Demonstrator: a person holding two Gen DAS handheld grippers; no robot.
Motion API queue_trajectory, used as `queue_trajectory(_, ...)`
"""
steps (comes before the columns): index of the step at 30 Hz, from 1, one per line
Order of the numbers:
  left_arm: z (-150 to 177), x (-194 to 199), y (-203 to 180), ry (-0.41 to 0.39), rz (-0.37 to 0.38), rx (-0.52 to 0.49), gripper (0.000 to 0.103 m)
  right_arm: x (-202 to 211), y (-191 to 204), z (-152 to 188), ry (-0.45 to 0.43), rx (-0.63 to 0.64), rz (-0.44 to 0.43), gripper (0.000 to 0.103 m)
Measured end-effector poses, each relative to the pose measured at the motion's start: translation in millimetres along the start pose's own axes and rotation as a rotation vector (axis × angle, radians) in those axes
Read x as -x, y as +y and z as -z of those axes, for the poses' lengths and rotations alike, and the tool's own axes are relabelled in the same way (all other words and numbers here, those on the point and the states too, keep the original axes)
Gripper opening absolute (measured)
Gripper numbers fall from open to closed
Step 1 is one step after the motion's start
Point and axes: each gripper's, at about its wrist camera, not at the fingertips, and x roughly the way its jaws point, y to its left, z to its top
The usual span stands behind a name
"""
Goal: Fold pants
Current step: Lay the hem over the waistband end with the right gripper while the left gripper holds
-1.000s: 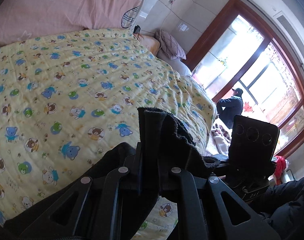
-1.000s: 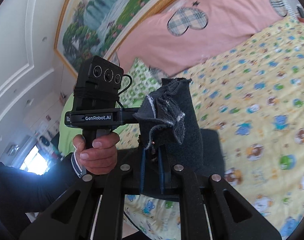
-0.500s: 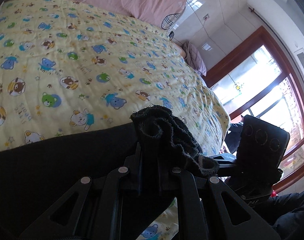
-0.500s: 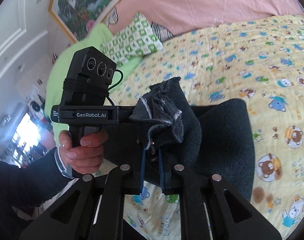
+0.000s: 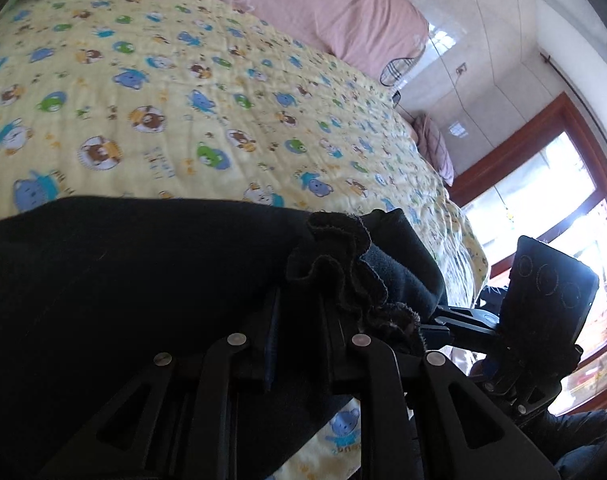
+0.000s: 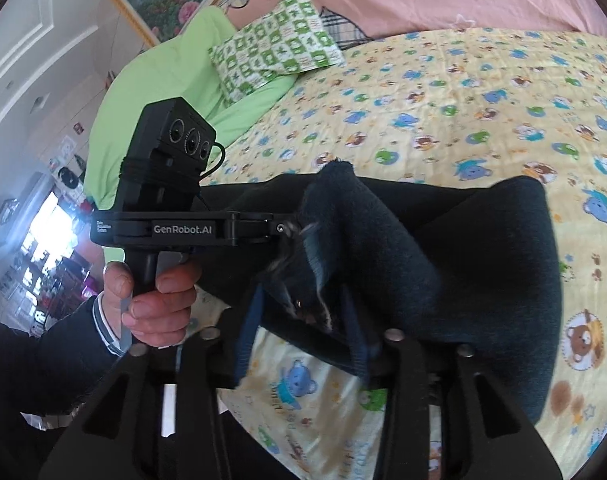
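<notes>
Releasing the folded pants (image 6: 483, 264) onto the bed (image 6: 463, 92)

Both the left tool (image 5: 299, 320) and right tool (image 6: 303, 320) have just been opening, bunched cloth lying loosely between their jaws, so the fold probably settles flat.

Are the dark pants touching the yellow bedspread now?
Touching. In the right wrist view the pants lie flat on the bedspread, with no gap along their far edge.

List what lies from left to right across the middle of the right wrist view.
Person's hand on the left hand-held gripper's handle → bunched dark pants → bear-print yellow bedspread.
</notes>
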Motion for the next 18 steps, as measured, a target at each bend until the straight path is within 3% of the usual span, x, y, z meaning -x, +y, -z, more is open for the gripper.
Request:
queue_trajectory(3,10,18,6,-0.038,-0.032,0.031,0.036,-2,5,-1,0.011,0.001,-0.028,0.046)
queue_trajectory(15,34,61,28,-0.109,-0.082,0.132,0.036,-1,21,-11,-0.003,0.021,-0.073,0.046)
queue_trajectory(18,42,75,30,-0.147,-0.132,0.165,0.036,0,28,-16,-0.004,0.042,-0.085,0.046)
